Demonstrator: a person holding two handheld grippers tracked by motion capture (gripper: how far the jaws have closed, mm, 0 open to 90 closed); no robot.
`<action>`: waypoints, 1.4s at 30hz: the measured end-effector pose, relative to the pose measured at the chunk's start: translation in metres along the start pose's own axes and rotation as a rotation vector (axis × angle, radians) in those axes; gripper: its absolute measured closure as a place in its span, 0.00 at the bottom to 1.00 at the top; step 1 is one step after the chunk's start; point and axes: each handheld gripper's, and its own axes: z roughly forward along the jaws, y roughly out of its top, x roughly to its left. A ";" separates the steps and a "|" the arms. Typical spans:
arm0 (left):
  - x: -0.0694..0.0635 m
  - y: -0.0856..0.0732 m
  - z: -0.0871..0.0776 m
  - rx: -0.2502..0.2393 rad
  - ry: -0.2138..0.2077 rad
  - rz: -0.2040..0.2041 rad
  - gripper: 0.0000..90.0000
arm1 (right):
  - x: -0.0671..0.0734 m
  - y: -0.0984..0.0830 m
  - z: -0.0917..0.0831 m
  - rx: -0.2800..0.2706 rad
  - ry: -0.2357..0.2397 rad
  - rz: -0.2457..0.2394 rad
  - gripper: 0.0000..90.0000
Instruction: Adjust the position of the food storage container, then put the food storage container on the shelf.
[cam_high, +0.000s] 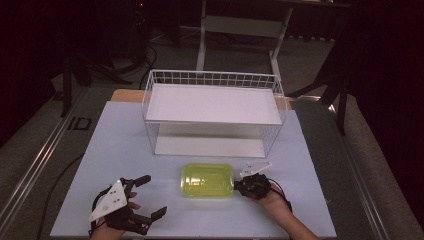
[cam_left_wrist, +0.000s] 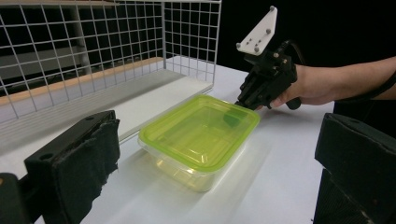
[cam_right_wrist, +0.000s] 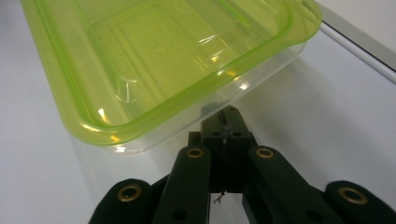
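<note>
On the near half of the table: a rectangular clear plastic container with a translucent yellow-green lid (cam_high: 207, 180) sits flat on the pale grey-white table (cam_high: 120, 135), lid on, its long sides running left to right.
Container's place: just in front of the white wire basket rack (cam_high: 212, 112), a little apart from its lower shelf, and roughly midway between the two hands.
Right gripper: the black two-jaw right gripper (cam_high: 239, 187) lies low at the container's right short end; in the right gripper view its jaws are pressed together with nothing between them, and their tip (cam_right_wrist: 227, 114) meets the clear wall just under the lid's rim.
Right hand: a bare forearm comes in from the near right edge, with a grey three-cornered plate standing up on top of the gripper (cam_left_wrist: 243, 101).
Left gripper: the black left gripper (cam_high: 154, 196) rests at the near left of the table, well apart from the container; its padded jaws stand wide apart and hold nothing.
Left gripper view: the container lies ahead between the two spread pads (cam_left_wrist: 88, 163), with the right hand beyond it.
Rack: white wire mesh sides, a white upper shelf board and a lower board, standing at the far middle of the table.
Surroundings: dark floor and a white frame stand beyond the far edge.
</note>
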 end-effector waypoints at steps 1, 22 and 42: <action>0.000 0.000 0.000 0.000 0.000 0.001 0.01 | 0.000 0.000 0.001 0.000 -0.004 -0.006 1.00; 0.005 0.013 0.007 -0.005 -0.021 -0.067 0.01 | 0.009 0.002 -0.070 -0.206 -0.138 0.029 0.14; 0.023 0.039 0.050 0.209 -0.023 -0.214 0.01 | 0.032 0.038 -0.092 -0.271 -0.120 0.073 0.14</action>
